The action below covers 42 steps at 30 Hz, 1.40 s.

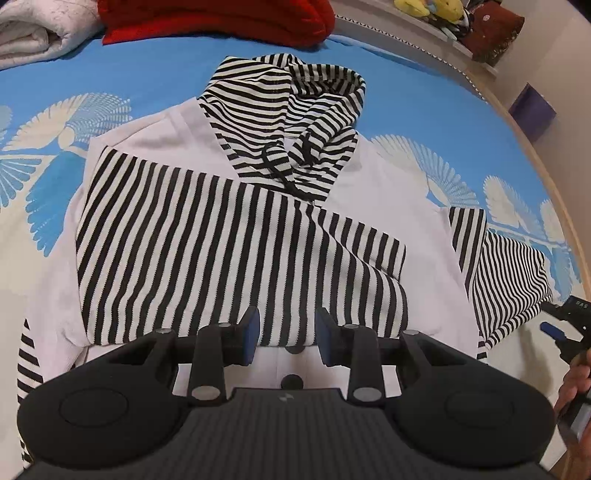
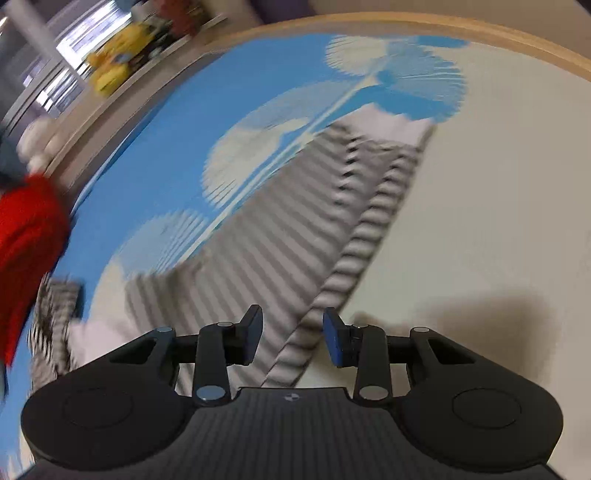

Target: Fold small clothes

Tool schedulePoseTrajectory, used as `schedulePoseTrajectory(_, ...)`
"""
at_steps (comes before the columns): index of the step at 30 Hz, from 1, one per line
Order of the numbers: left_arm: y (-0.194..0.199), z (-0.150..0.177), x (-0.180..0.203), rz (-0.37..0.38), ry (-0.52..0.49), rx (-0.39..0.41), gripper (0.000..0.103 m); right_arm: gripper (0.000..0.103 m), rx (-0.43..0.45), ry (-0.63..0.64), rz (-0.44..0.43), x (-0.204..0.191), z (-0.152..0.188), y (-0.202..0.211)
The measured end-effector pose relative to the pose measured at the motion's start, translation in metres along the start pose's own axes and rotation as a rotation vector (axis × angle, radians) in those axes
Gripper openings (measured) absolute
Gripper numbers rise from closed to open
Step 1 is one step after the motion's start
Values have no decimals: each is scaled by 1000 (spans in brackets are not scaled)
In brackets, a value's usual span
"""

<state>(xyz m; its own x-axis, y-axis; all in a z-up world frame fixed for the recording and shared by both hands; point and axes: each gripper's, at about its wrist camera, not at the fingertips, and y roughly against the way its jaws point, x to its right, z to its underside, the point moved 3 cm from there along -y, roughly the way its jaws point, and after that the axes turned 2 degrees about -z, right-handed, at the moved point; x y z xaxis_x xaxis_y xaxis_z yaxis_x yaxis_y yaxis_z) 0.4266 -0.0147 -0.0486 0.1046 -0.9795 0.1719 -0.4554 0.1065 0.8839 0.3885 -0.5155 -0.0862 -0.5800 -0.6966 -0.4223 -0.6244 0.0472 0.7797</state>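
A bedroom in a home is shown. A bed (image 1: 155,77) is spread with a blue and cream sheet printed with fan-shaped leaves, edged on the right by a wooden frame (image 1: 546,177). Folded bedding (image 1: 37,33) and a red garment (image 1: 221,18) are piled at the far end, and soft toys (image 1: 428,8) are lined on a far shelf (image 1: 406,31).

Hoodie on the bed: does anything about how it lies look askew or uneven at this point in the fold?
Yes. The hoodie is lopsided: one striped sleeve is folded across the white body, while the other sleeve sticks out sideways onto the bedsheet. The hood lies rumpled. Nothing looks damaged.
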Motion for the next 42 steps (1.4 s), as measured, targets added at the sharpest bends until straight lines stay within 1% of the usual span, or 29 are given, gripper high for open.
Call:
schedulePoseTrajectory(3,-2,-1,-4,-10,-5,-2,36,38,69,-91,-3,29,-21,-6)
schedulePoseTrajectory(5,-3,-1,-6,-8,0,-9,36,39,102,-120,12,44,-31,-13)
schedulePoseTrajectory(6,-2,-2,-7,-5,4,-10,36,39,111,-136,2,50,-34,-17)
schedulePoseTrajectory(10,-1,-4,-13,-6,7,-4,36,39,81,-197,-46,63,-40,-41)
schedulePoseTrajectory(12,0,-4,-17,-5,13,-4,36,37,80,-197,-27,65,-40,-51)
schedulePoseTrajectory(15,4,-6,-24,-7,19,2,36,35,125,-172,-4,61,-42,-54)
schedulePoseTrajectory(16,5,-6,-27,-7,24,4,36,31,140,-163,12,59,-43,-54)
schedulePoseTrajectory(17,6,-7,-30,-8,30,6,36,13,152,-157,26,58,-44,-55)
schedulePoseTrajectory(18,8,-8,-34,-9,37,9,36,5,162,-149,41,57,-44,-55)
schedulePoseTrajectory(19,10,-9,-39,-9,45,12,36,2,177,-145,52,56,-44,-55)
schedulePoseTrajectory(21,16,-11,-48,-10,63,20,36,1,223,-132,63,51,-46,-48)
schedulePoseTrajectory(22,19,-12,-53,-10,73,26,36,1,252,-108,67,43,-47,-43)
schedulePoseTrajectory(24,26,-15,-65,-10,97,38,36,1,337,-6,68,15,-48,-25)
schedulePoseTrajectory(26,34,-18,-81,-10,133,54,36,1,420,147,18,-30,-41,0)
schedulePoseTrajectory(27,38,-20,-87,-11,149,62,36,1,450,208,-29,-56,-35,14)
schedulePoseTrajectory(28,41,-22,-95,-12,168,69,36,1,479,284,-98,-84,-24,29)
schedulePoseTrajectory(30,48,-26,-109,-10,207,80,36,1,491,451,-291,-142,10,58)
schedulePoseTrajectory(31,52,-28,-117,-9,228,87,36,1,463,542,-423,-172,34,71)
schedulePoseTrajectory(32,55,-29,-124,-11,248,93,36,1,412,603,-544,-195,56,79)
schedulePoseTrajectory(33,58,-31,-132,-16,268,100,36,1,330,653,-668,-216,80,85)
schedulePoseTrajectory(34,61,-32,-139,-19,286,105,36,1,219,699,-774,-236,105,88)
schedulePoseTrajectory(35,63,-33,-145,-22,302,108,36,3,91,728,-830,-253,130,87)
schedulePoseTrajectory(36,64,-33,-151,-23,314,108,36,6,-18,721,-834,-264,151,83)
schedulePoseTrajectory(37,64,-33,-155,-24,321,105,36,13,-111,686,-804,-269,168,79)
schedulePoseTrajectory(38,65,-33,-158,-24,327,103,36,15,-191,645,-759,-270,182,75)
schedulePoseTrajectory(39,65,-32,-160,-24,329,102,36,15,-248,618,-713,-268,190,72)
schedulePoseTrajectory(40,65,-32,-162,-26,330,101,36,18,-278,581,-653,-263,195,72)
schedulePoseTrajectory(41,64,-31,-163,-28,330,98,36,27,-291,526,-599,-255,196,72)
schedulePoseTrajectory(42,63,-30,-163,-26,331,94,36,31,-302,474,-567,-245,195,70)
